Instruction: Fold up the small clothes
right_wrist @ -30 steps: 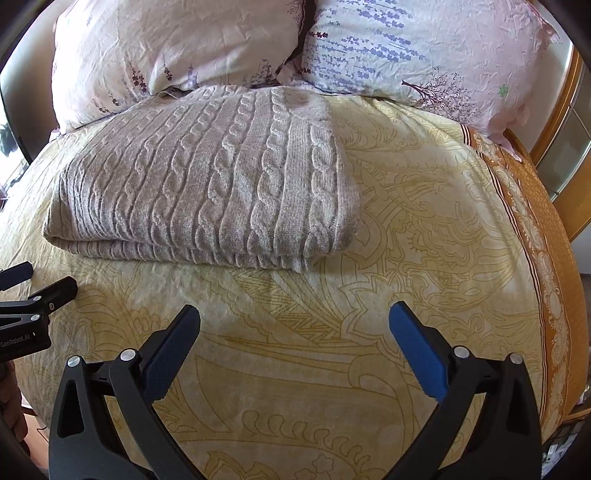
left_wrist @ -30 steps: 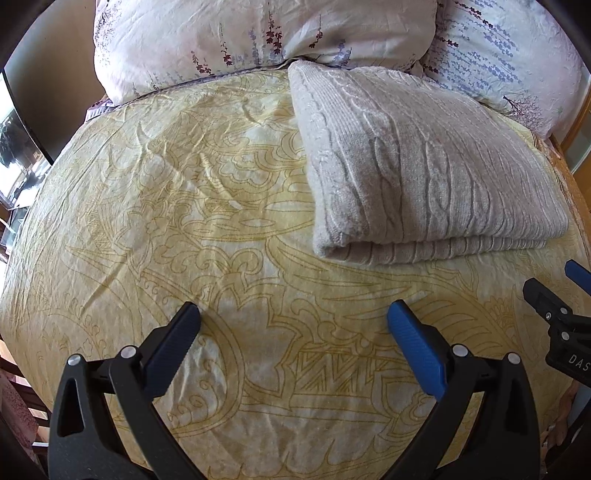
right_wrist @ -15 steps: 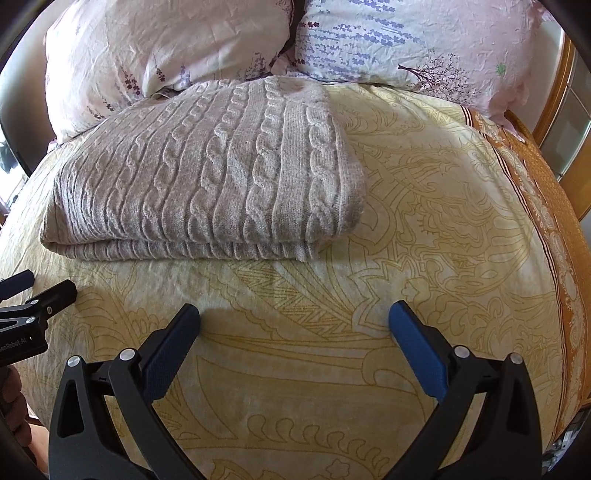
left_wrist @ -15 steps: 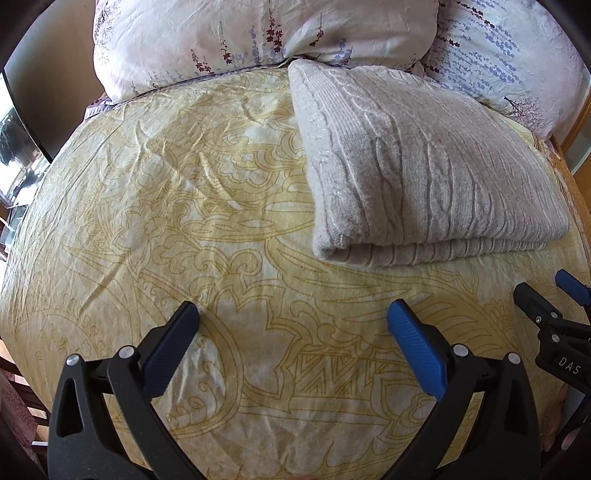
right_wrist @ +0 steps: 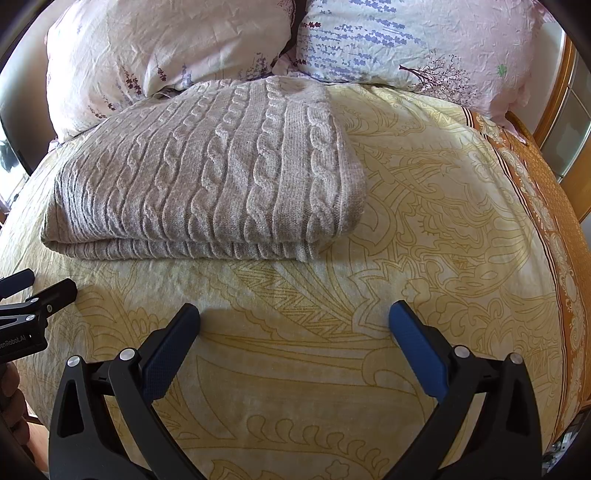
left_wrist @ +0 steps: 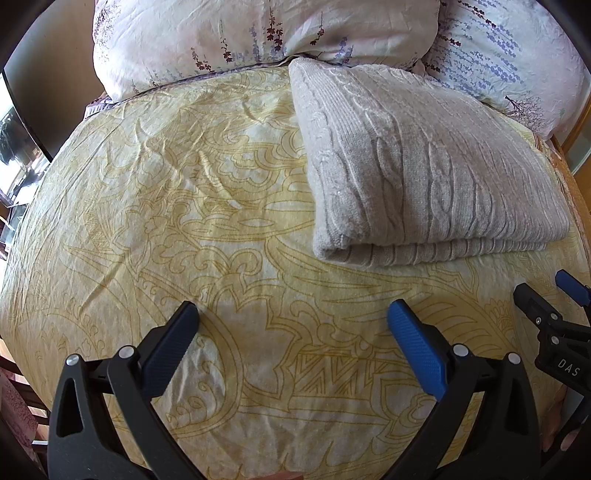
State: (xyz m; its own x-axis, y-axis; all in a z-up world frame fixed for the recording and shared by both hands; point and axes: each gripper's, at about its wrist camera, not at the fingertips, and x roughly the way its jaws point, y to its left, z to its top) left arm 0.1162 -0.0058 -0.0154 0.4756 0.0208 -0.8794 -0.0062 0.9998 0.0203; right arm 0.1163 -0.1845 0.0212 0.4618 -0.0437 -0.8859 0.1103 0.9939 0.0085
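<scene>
Left wrist view. Left gripper spread wide, 2 blue-padded fingers well apart, nothing between them. Held over the yellow patterned bedspread; contact with the cloth cannot be told. Grey cable-knit sweater lying folded on the bedspread, ahead and to the right, apart from this gripper. Folded into a thick rectangle of at least 2 layers, with a rounded fold along its left side and stacked ribbed edges along the near side. Far end touching the 2 floral pillows at the head of the bed. Right gripper seen at the right edge, near the sweater's near right corner without touching it, jaws parted.

Right wrist view. Right gripper likewise wide apart, blue pads empty, over bare bedspread just short of the sweater's near edge. Sweater ahead and to the left, cable ribs running from the near edge toward the pillows, top surface smooth, edges roughly aligned, near right corner slightly overhanging. Tips of the left gripper seen at the left edge, close to the sweater's near left corner, not touching it. Orange border strip of the bedspread along the right side.
</scene>
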